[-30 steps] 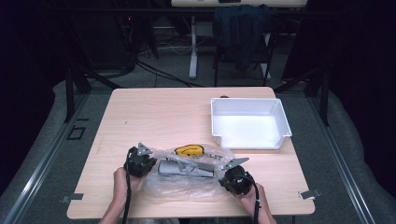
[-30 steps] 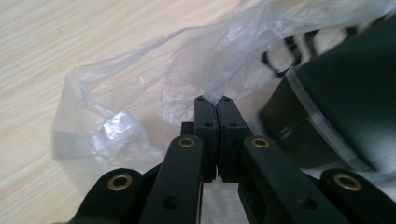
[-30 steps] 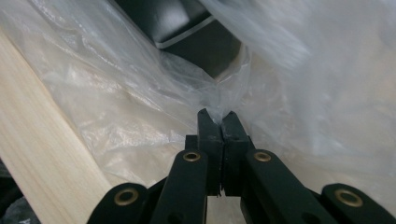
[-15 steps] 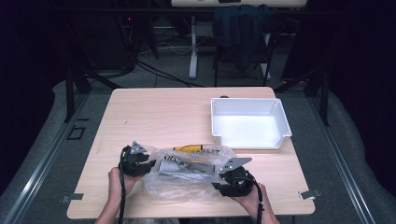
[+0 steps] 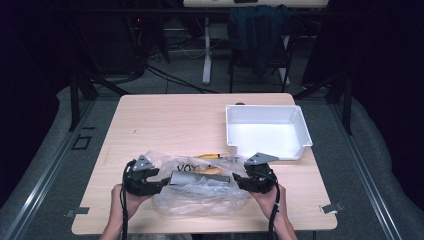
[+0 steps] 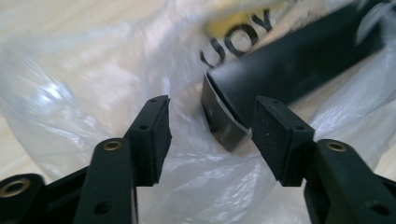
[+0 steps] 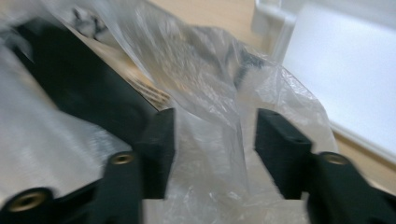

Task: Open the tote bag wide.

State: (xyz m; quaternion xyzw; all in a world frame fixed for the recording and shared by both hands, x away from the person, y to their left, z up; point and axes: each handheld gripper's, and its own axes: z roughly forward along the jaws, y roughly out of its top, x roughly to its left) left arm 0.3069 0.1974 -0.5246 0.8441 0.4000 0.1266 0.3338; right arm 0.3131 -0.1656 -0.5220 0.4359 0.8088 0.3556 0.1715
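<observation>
A clear plastic bag (image 5: 200, 195) lies at the table's front middle. Inside it are a long dark box (image 5: 200, 178) and a yellow item (image 5: 210, 156). My left gripper (image 5: 161, 183) sits at the bag's left end, held by a hand. In the left gripper view it (image 6: 211, 135) stands open, with bag film (image 6: 93, 70) and the dark box's end (image 6: 233, 116) between its jaws. My right gripper (image 5: 238, 180) is at the bag's right end. It (image 7: 214, 144) is open too, with crumpled film (image 7: 210, 93) between its jaws and the dark box (image 7: 79, 88) just to their left.
A white tray (image 5: 300, 120) stands at the back right of the wooden table (image 5: 170, 120), close behind my right gripper; its wall (image 7: 275, 28) is also seen in the right gripper view. Chairs and cables stand beyond the table's far edge.
Both grippers have shifted slightly outward along the bag's ends, the left one a little toward the front. The bag has settled flatter between them.
</observation>
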